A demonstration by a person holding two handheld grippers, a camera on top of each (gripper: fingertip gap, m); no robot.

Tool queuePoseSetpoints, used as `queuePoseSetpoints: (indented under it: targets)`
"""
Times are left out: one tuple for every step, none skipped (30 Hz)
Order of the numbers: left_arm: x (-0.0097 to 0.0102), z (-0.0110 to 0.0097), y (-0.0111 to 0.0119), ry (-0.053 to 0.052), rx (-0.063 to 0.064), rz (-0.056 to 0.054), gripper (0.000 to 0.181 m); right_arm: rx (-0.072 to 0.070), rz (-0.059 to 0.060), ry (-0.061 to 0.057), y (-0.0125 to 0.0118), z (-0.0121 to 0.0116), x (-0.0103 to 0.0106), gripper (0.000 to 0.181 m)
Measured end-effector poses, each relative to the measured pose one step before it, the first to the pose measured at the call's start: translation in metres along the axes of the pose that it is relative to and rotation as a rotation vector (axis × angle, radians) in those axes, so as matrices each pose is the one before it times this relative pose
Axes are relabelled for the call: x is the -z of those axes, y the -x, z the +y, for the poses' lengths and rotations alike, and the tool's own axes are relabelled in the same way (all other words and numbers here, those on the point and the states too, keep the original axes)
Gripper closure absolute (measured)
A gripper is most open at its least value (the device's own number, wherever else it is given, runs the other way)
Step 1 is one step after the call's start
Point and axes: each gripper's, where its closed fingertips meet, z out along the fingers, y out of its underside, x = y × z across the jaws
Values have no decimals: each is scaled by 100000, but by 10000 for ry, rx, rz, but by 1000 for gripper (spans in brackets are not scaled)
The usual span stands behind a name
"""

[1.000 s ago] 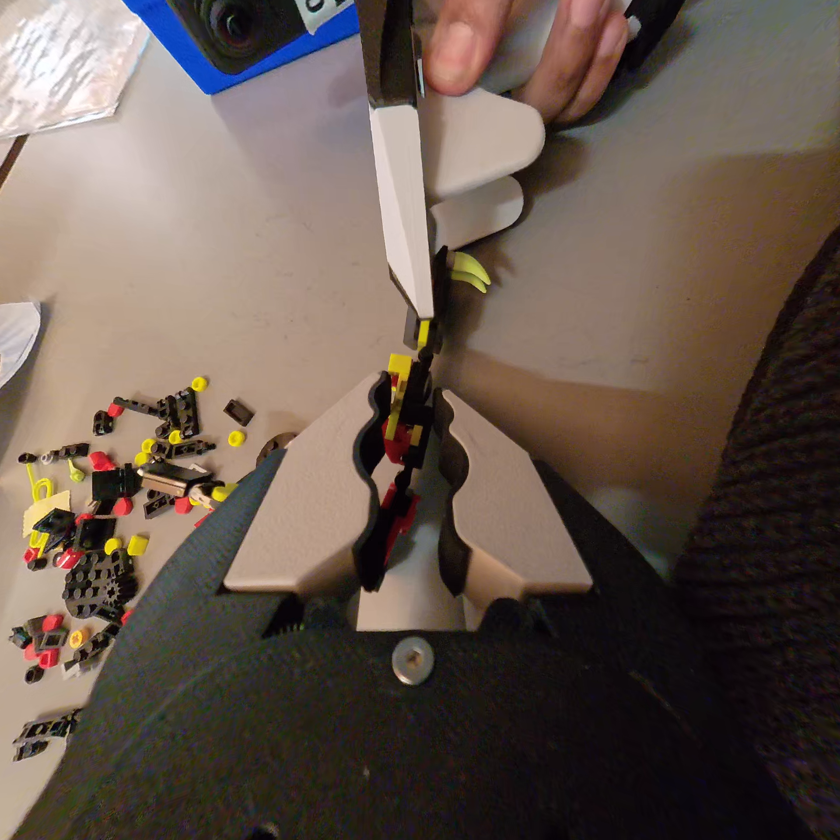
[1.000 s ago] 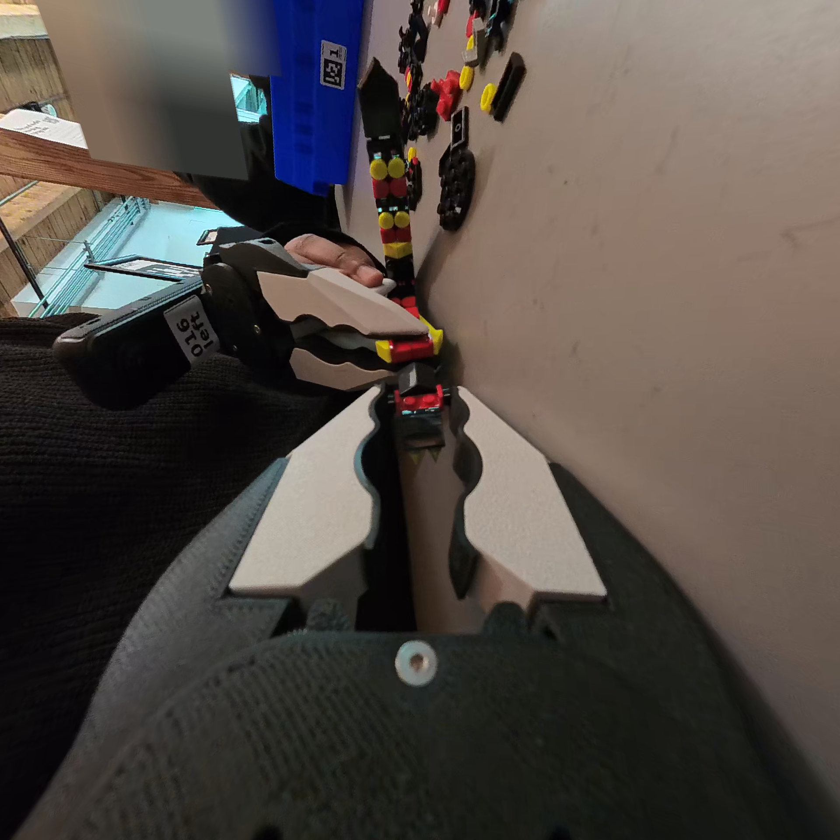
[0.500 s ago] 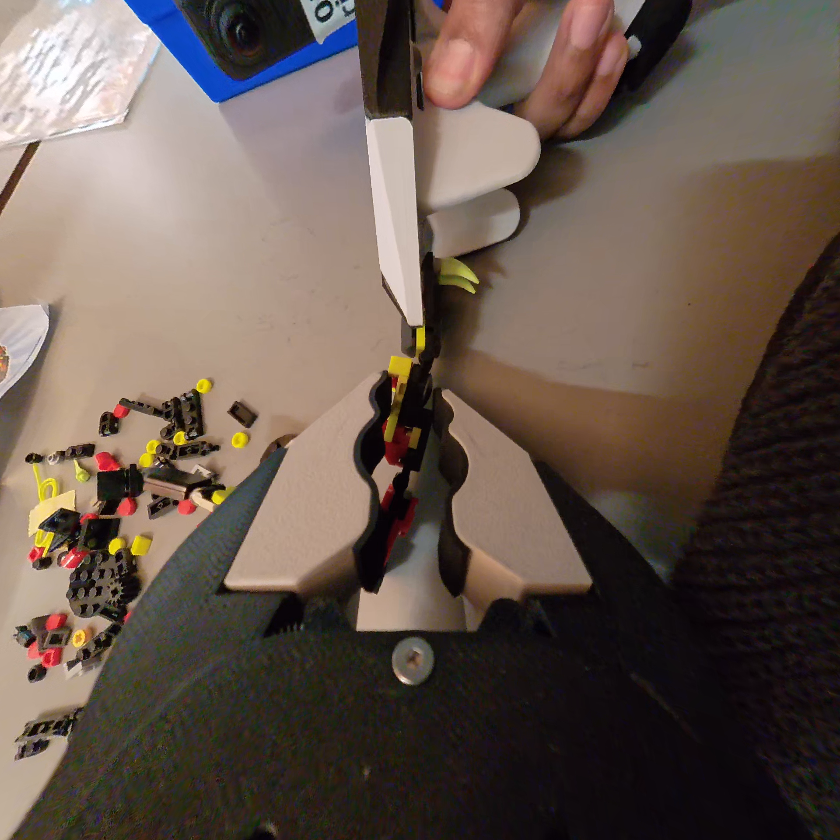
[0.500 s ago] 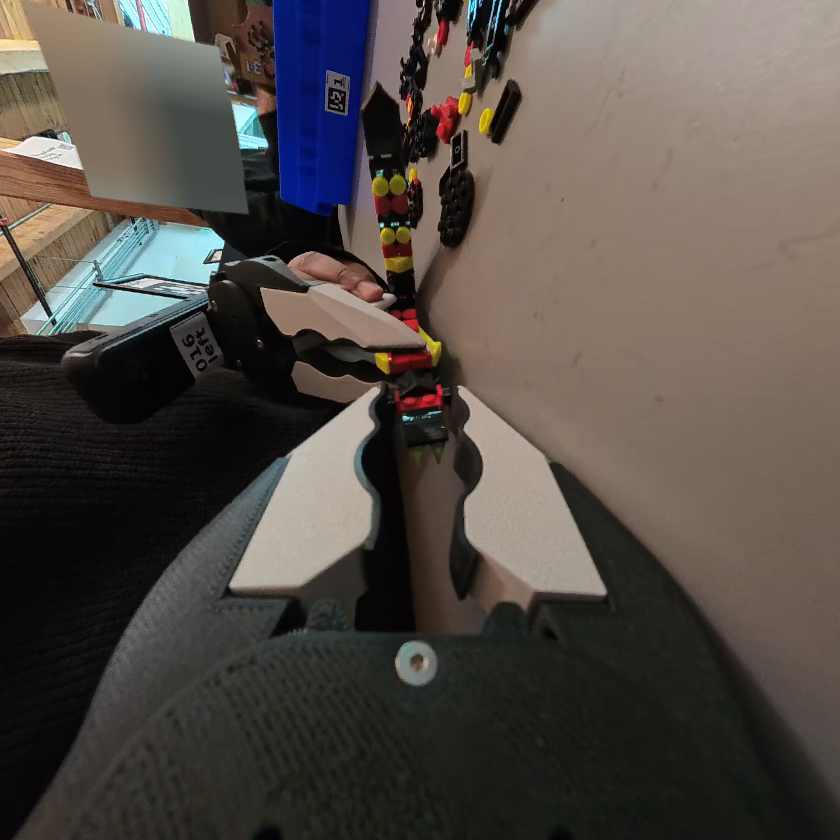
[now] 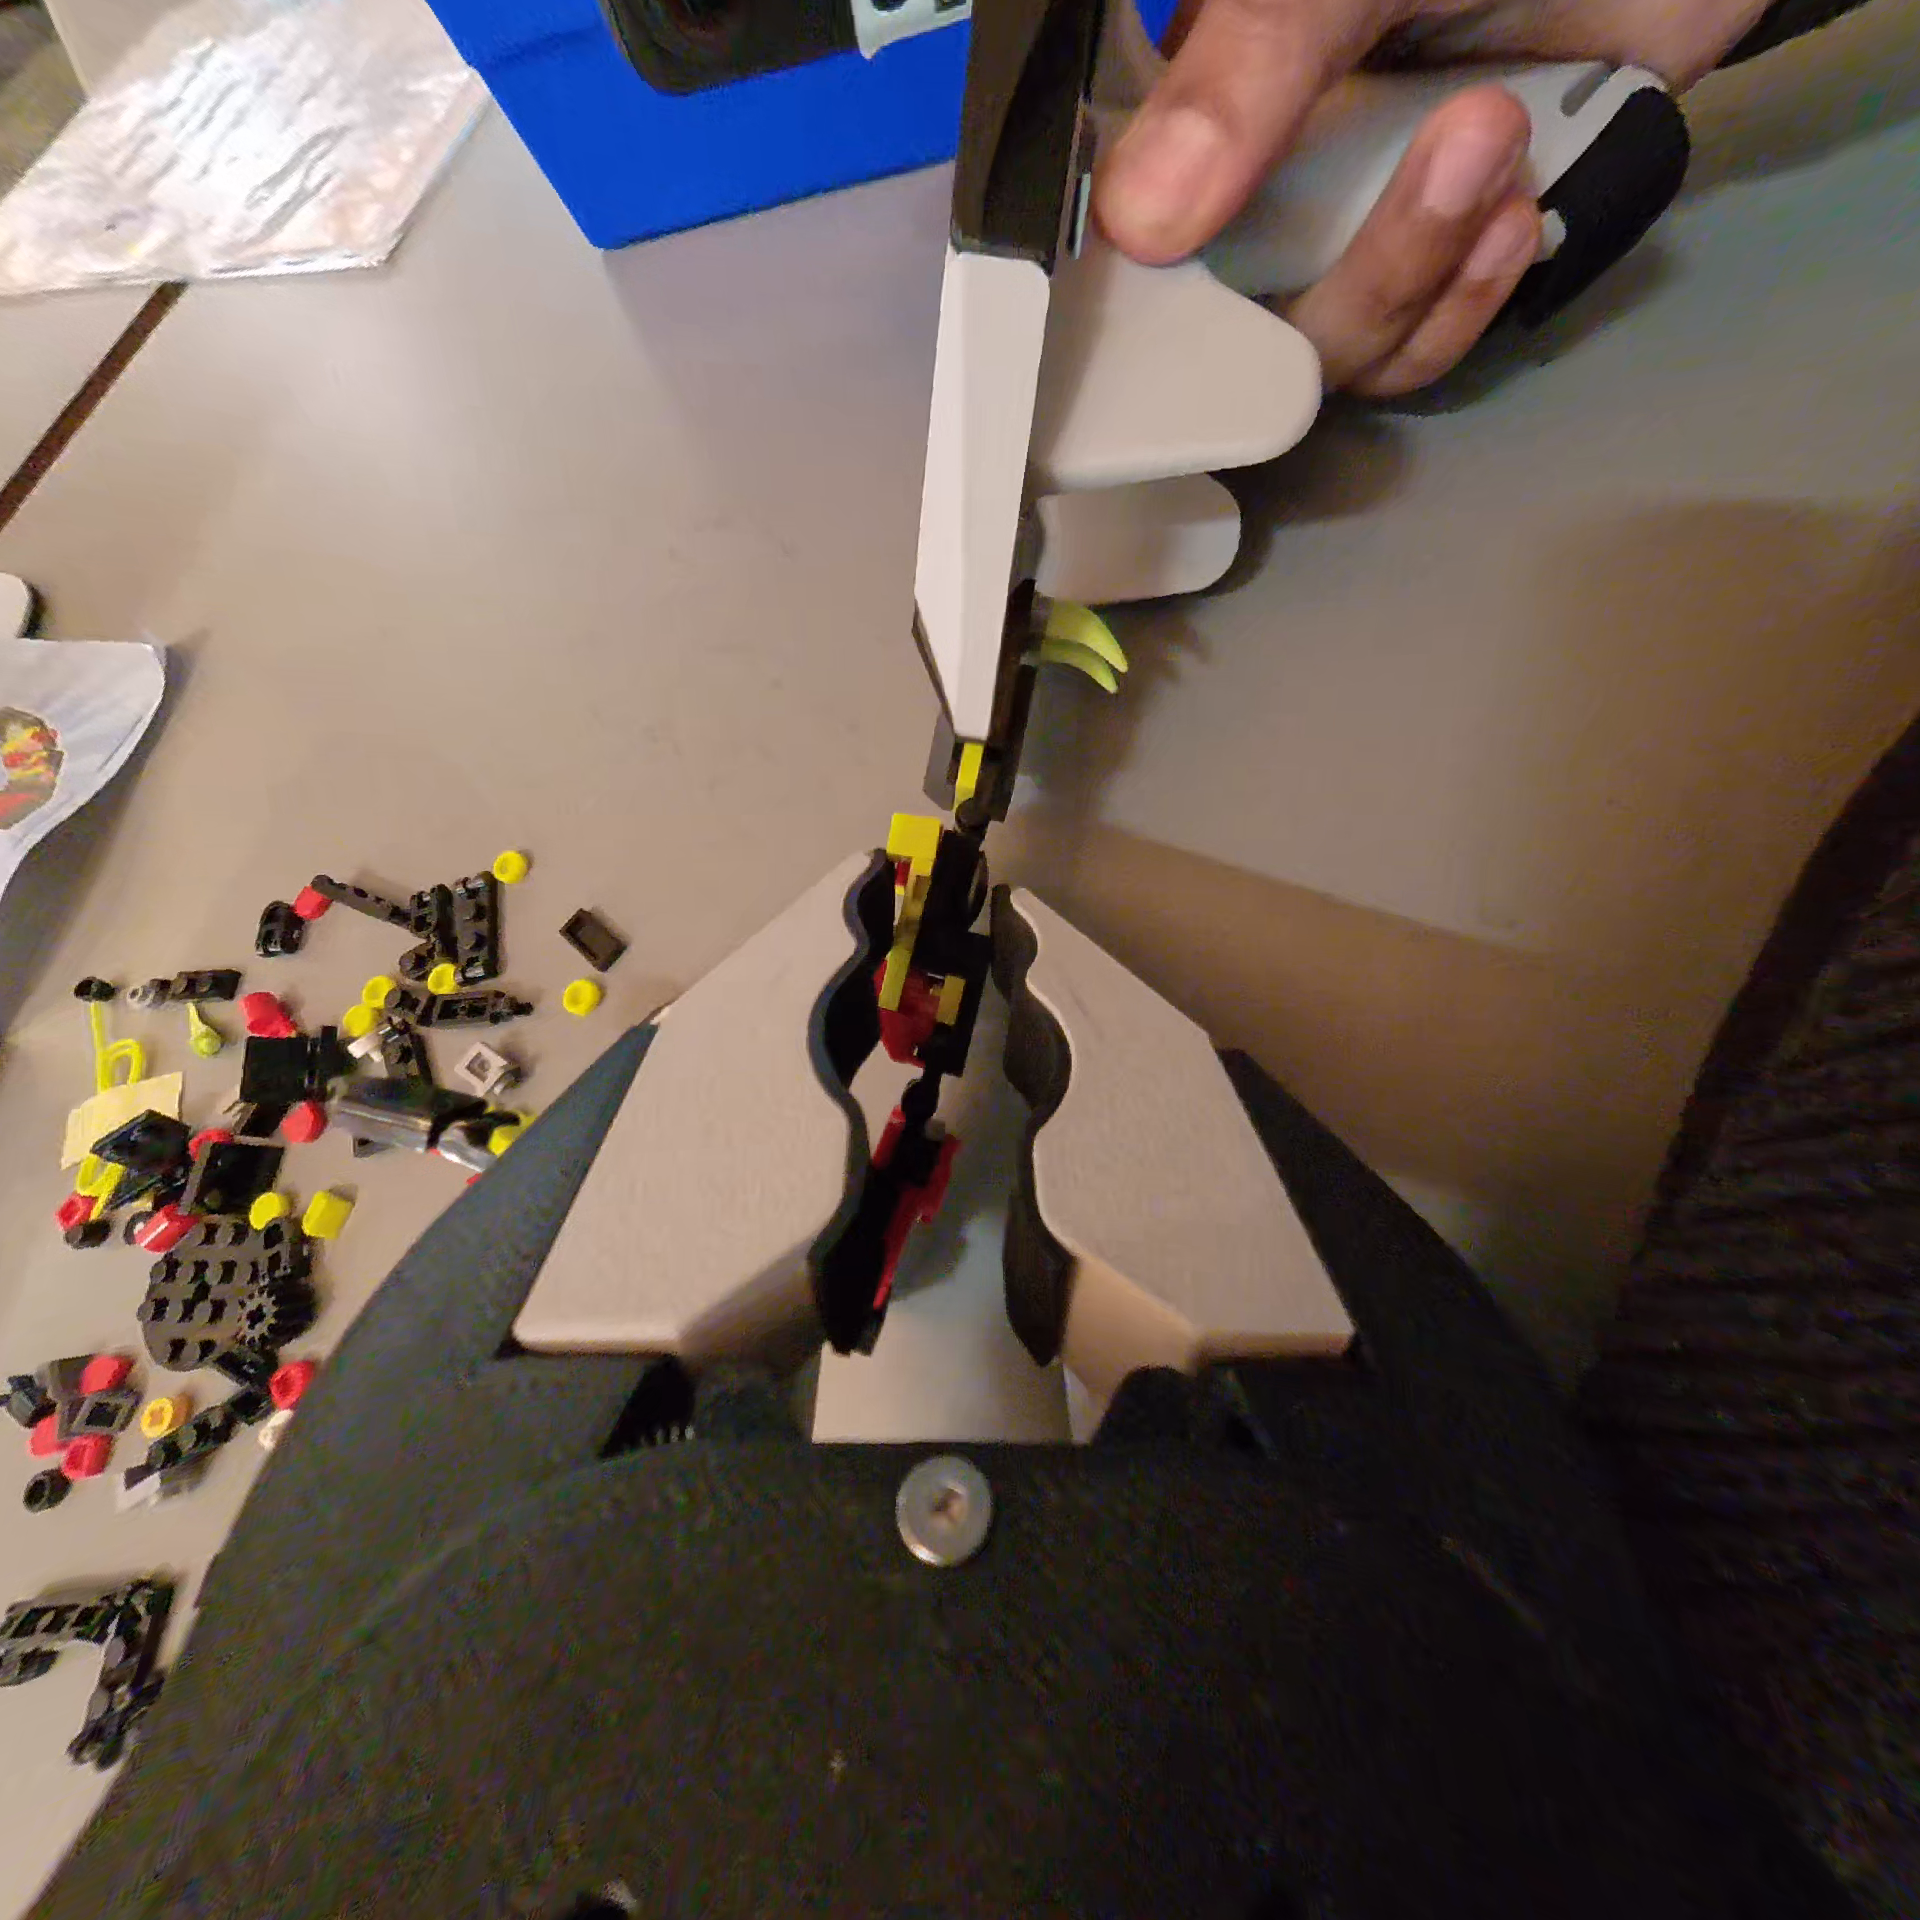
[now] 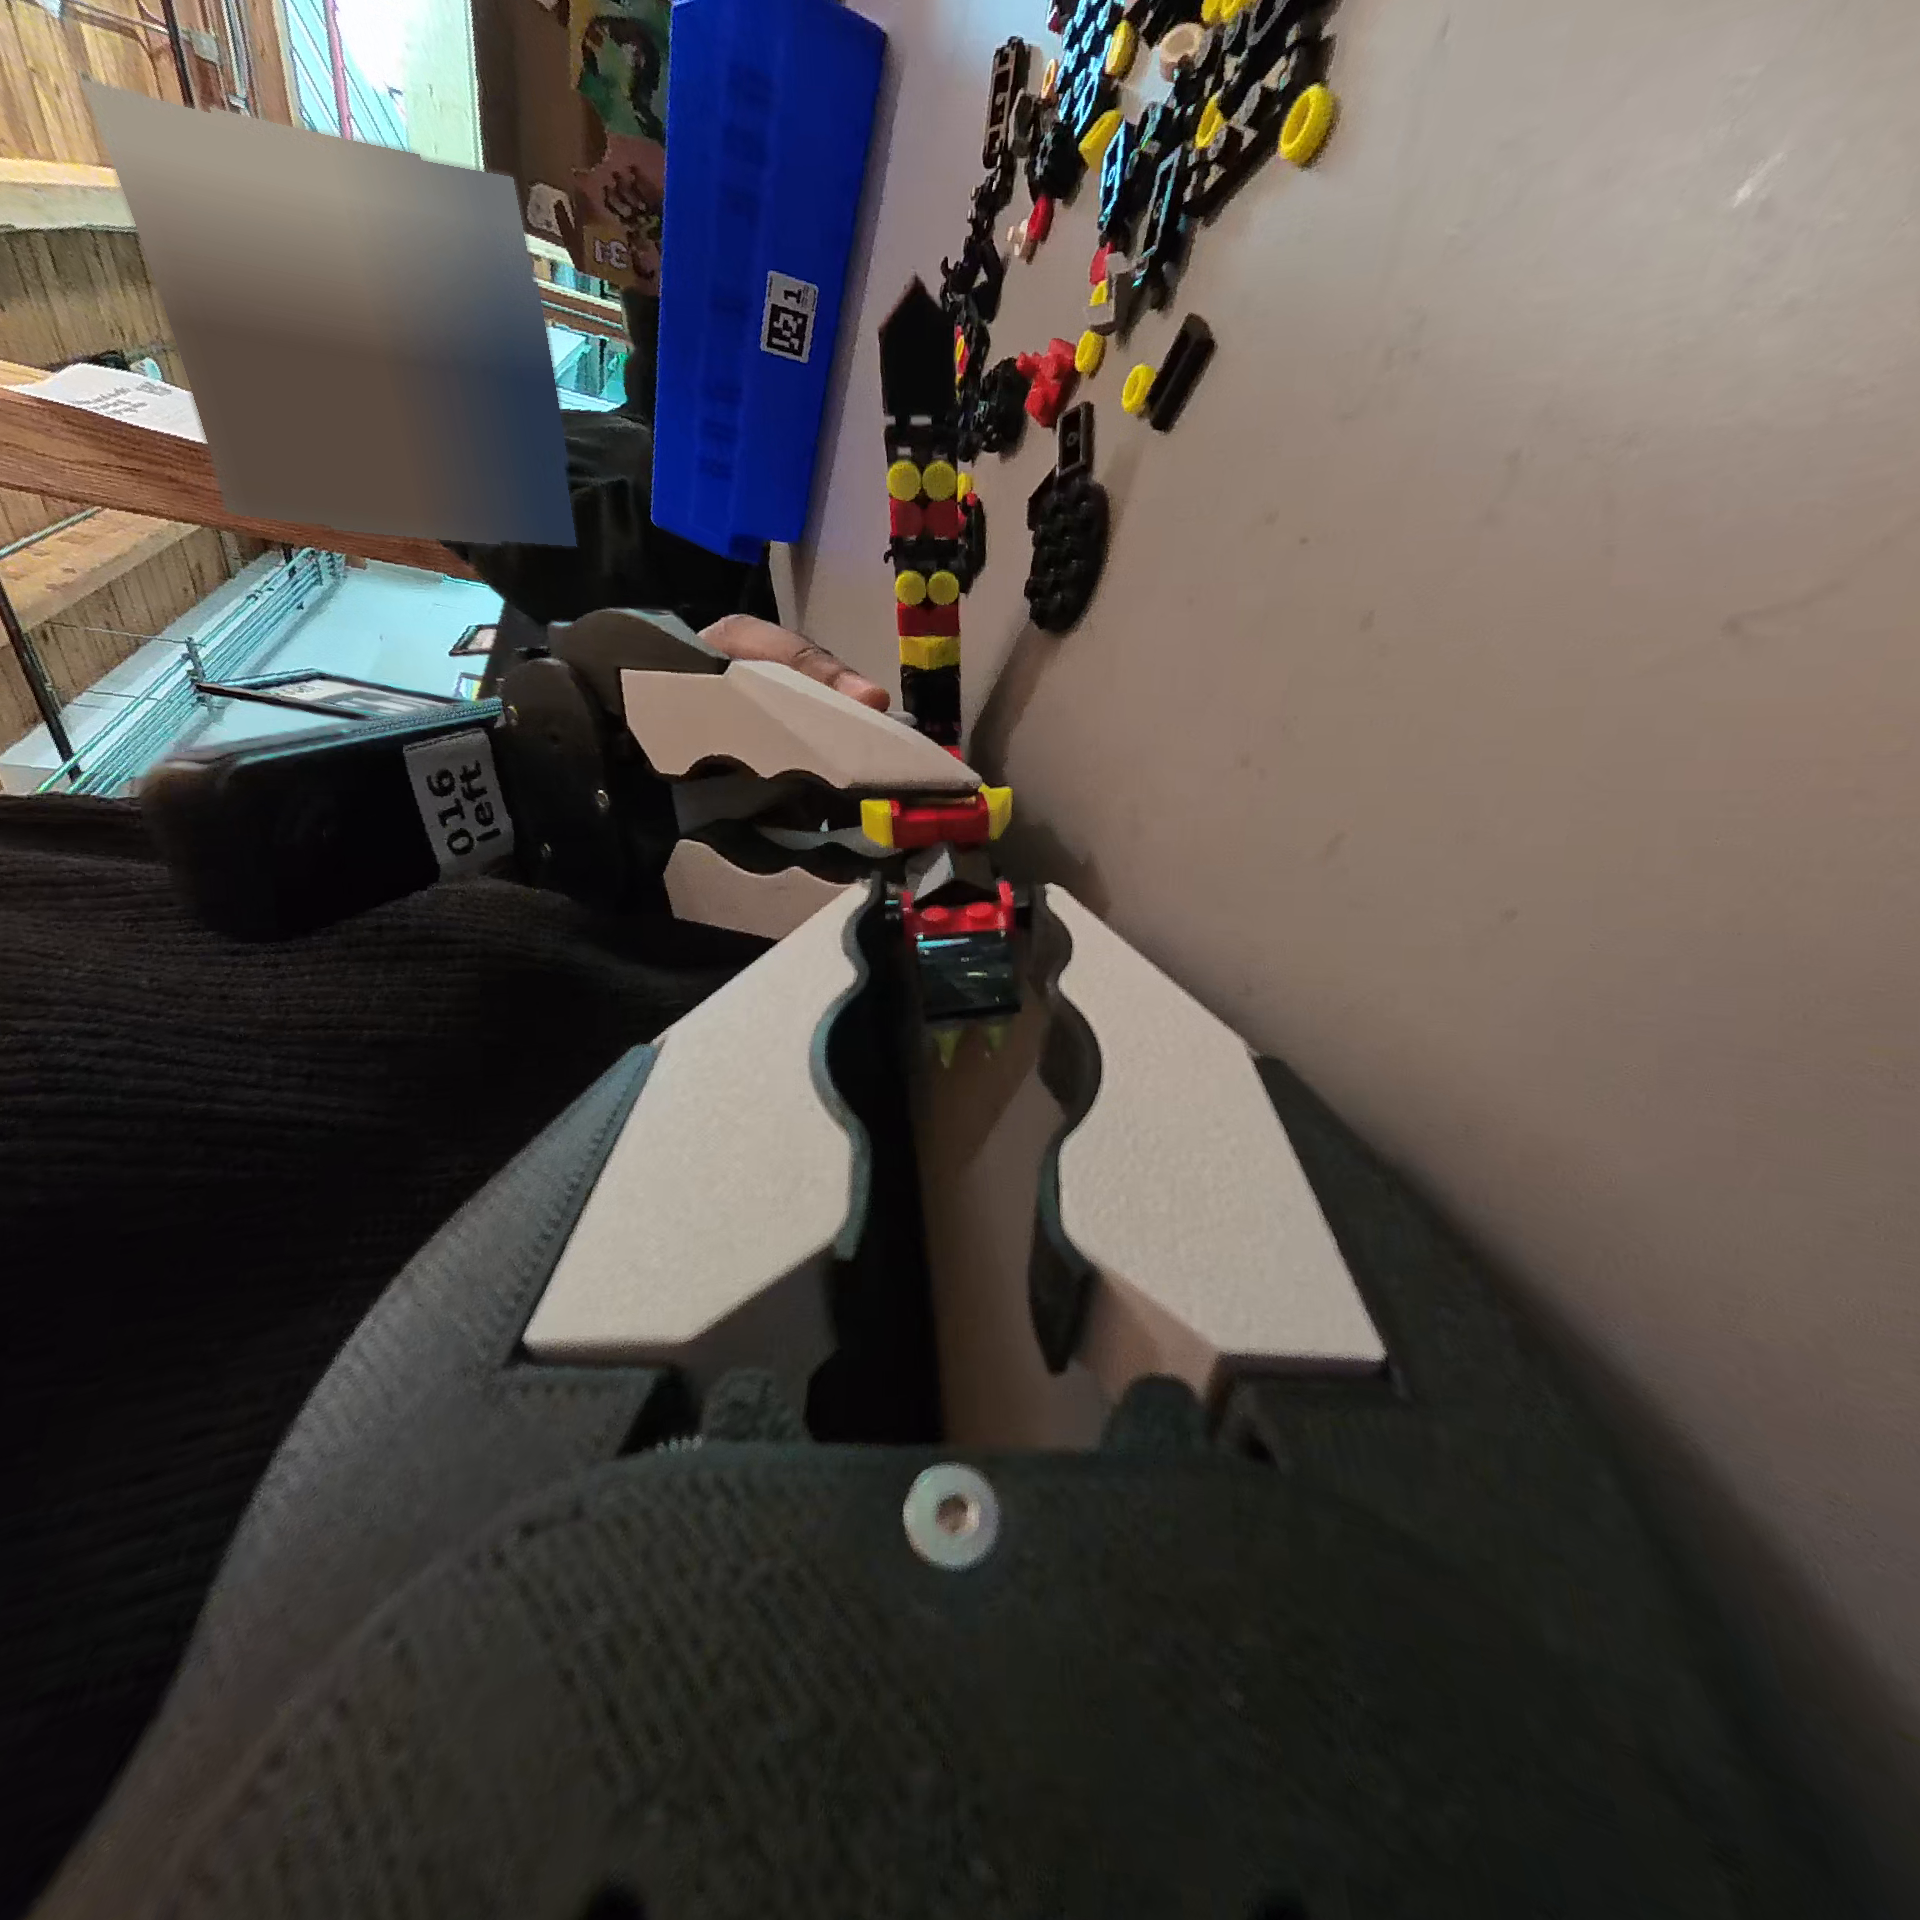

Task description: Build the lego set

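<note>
My left gripper (image 5: 935,883) is shut on a long black, red and yellow lego body (image 5: 920,997) that runs back between its fingers. My right gripper (image 5: 971,769) comes in from above, shut on a small head piece with lime-green claws (image 5: 1081,655), and holds it against the body's front end. In the right wrist view my right gripper (image 6: 956,899) grips the red and black head piece (image 6: 966,956). The left gripper (image 6: 925,816) holds the body's yellow and red end just beyond it. The rest of the body (image 6: 925,613) stretches away over the table.
Loose black, red and yellow lego pieces (image 5: 270,1122) lie on the grey table to the left; they also show in the right wrist view (image 6: 1143,187). A blue bin (image 5: 727,135), a plastic bag (image 5: 208,156) and a printed sheet (image 5: 62,727) are beyond. A dark knitted sleeve (image 5: 1818,1143) is at the right. The tips of both grippers are at nearly the same place.
Both grippers keep their holds. The two grippers and the joined pieces have shifted slightly together; the head piece stays against the body's end.
</note>
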Motion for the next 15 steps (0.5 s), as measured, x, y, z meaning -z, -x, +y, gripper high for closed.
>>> queuePoseSetpoints:
  targets:
    - [11, 7, 5, 9, -62, -60, 165, 32, 25, 4, 6, -4, -3, 156]
    - [37, -55, 13, -36, -44, -54, 165, 37, 2, 3, 63, -33, 20, 156]
    - [66, -103, 27, -48, -7, -38, 165, 44, 0, -7, 113, -68, 40, 156]
    - [110, -118, 35, -17, 21, -20, 157, 97, 79, 15, 78, -68, 45, 156]
    - [223, -255, 130, -80, 57, -42, 149, 184, 206, 51, -33, -86, 88, 156]
    - [332, -262, 225, -86, 87, -40, 142, 246, 175, 54, 62, -117, 139, 156]
    - [401, -210, 431, -73, 171, -120, 134, 200, 135, 42, 167, -197, 182, 156]
    - [477, -217, 458, -120, 203, -84, 127, 284, 162, 58, 185, -236, 216, 156]
    - [526, -223, 423, -154, 238, -20, 121, 331, 166, 91, 244, -254, 218, 156]
    - [528, -159, 458, -133, 269, -8, 117, 390, 150, 171, 308, -204, 199, 157]
    - [497, -88, 395, -100, 276, 33, 115, 411, 176, 169, 331, -271, 189, 156]
    - [430, -3, 257, -67, 247, 107, 113, 412, 151, 119, 415, -391, 190, 156]
    - [394, 64, 265, -52, 211, 54, 112, 474, 146, 220, 470, -313, 170, 156]
    - [316, 149, 144, -12, 175, 87, 112, 504, 189, 244, 438, -319, 155, 156]
    - [234, 246, 20, 48, 154, 120, 111, 555, 209, 234, 462, -359, 132, 156]
